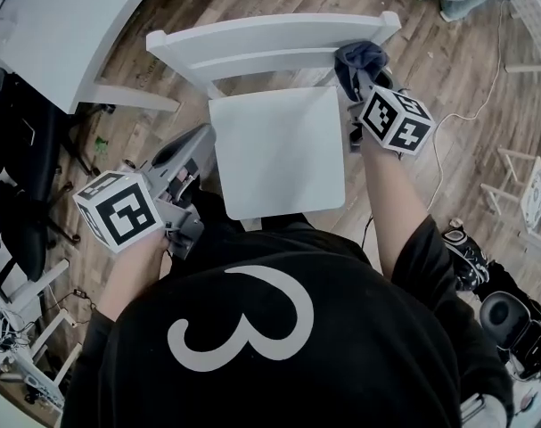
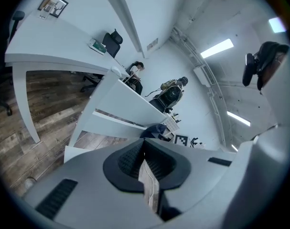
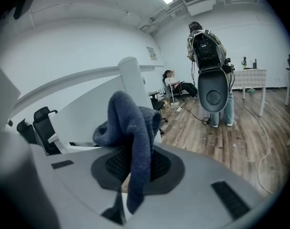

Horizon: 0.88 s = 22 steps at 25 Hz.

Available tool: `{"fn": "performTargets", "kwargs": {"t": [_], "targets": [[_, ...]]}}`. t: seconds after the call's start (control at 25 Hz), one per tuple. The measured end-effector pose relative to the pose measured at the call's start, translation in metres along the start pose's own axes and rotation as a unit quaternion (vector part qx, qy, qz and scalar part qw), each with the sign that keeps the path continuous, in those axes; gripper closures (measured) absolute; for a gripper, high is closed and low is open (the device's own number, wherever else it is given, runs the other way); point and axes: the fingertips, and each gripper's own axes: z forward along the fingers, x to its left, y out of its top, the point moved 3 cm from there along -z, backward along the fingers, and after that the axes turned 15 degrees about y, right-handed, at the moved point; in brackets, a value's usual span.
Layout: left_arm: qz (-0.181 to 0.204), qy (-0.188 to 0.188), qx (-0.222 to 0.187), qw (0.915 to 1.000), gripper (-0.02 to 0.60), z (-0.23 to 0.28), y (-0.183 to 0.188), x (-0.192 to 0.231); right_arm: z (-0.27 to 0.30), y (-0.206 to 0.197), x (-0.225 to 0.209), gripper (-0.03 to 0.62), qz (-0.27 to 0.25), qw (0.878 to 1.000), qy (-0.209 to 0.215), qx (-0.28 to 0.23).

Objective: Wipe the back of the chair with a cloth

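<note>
Your right gripper [image 3: 131, 171] has its jaws clamped narrow on the dark blue cloth [image 3: 130, 123]; the fabric rises in a bunched fold above the pads and a loose tail hangs down between them; in the head view the same right gripper [image 1: 359, 83] is at the far right of the chair [image 1: 279, 154], with the cloth [image 1: 359, 59] pressed against the right end of the top rail [image 1: 270, 38], just beside the corner post; the right gripper view shows that post [image 3: 135, 82] standing upright directly behind the cloth, and the rail [image 3: 73, 87] running off to the left; your left gripper [image 2: 145, 162] is closed with its pads drawn together and nothing gripped between them; in the head view this left gripper [image 1: 201, 141] is low on your left, just beside the left edge of the seat [image 1: 279, 154] and well apart from the cloth, its marker cube [image 1: 118, 210] nearest to you; from the left gripper view the chair's back [image 2: 121, 104] is ahead, with the cloth [image 2: 156, 130] showing as a dark lump at its far end; a white table [image 1: 65, 25] stands to the left of the chair; the wooden floor [image 1: 448, 78] surrounds it all; in the right gripper view a person [image 3: 204, 42] with a backpack stands in the background.
</note>
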Motion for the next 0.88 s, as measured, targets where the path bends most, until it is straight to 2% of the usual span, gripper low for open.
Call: {"fn": "performTargets", "kwargs": {"t": [0.2, 0.36, 0.6, 0.88], "targets": [[-0.039, 0.024, -0.005, 0.9989, 0.568, -0.015, 0.010, 0.042, -0.007, 0.001, 0.027, 0.543, -0.003, 0.998, 0.064, -0.013], [-0.017, 0.048, -0.009, 0.9986, 0.569, -0.028, 0.013, 0.068, 0.004, -0.016, 0.066, 0.543, -0.003, 0.993, 0.118, 0.005], [-0.013, 0.043, 0.003, 0.9990, 0.569, -0.034, 0.035, 0.093, 0.045, -0.042, 0.138, 0.543, -0.006, 0.983, 0.182, 0.030], [0.014, 0.032, 0.034, 0.9988, 0.569, -0.034, 0.039, 0.109, 0.095, -0.082, 0.197, 0.543, -0.008, 0.973, 0.219, 0.065]]}}
